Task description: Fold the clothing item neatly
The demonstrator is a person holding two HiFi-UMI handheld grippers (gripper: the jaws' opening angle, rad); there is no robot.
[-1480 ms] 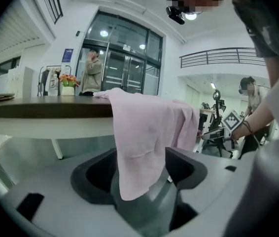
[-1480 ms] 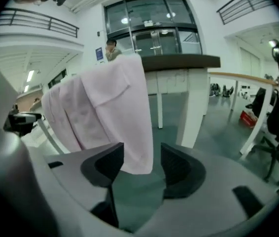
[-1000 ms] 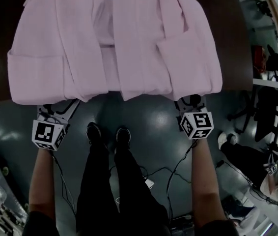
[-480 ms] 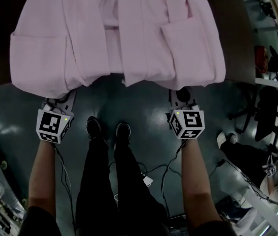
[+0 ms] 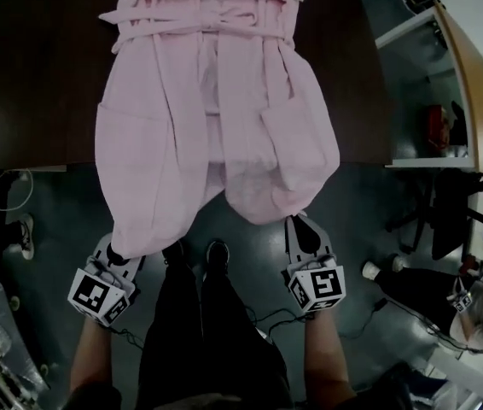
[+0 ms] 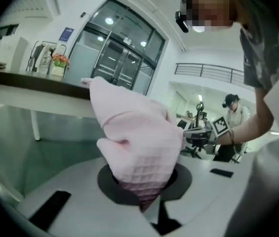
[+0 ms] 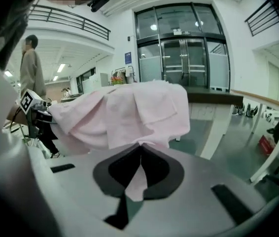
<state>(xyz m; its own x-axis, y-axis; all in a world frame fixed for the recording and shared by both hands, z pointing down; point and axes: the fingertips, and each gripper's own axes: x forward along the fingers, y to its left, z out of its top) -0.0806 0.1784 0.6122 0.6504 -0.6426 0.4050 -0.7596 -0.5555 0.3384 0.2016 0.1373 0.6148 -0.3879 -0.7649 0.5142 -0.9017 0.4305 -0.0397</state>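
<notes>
- Garment (image 5: 216,126): a pink piece of clothing with a tied band across its far end. It lies lengthwise on the dark table (image 5: 45,84).
- Its far part rests flat on the table top. Its near part reaches out past the table's near edge, over the floor (image 5: 250,254), in two lobes.
- Left gripper (image 5: 120,250), just off the table's near edge, is clamped on the garment's near left corner. Its own view shows bunched waffle-textured cloth wedged between the jaws of this gripper (image 6: 147,201). The jaws have just been closing, with the cloth between them.
- Right gripper (image 5: 297,225), also just off the table's near edge, is clenched on the near right corner. In its own view the jaws of this gripper (image 7: 139,157) meet on a thin fold of cloth, and a small tail of it pokes out toward the camera.
- The marker cubes (image 5: 98,295) (image 5: 317,287) sit farther from the table than the jaws.
- The person's shoes (image 5: 216,254) stand on the floor between the two grippers, beside the table's near edge.
</notes>
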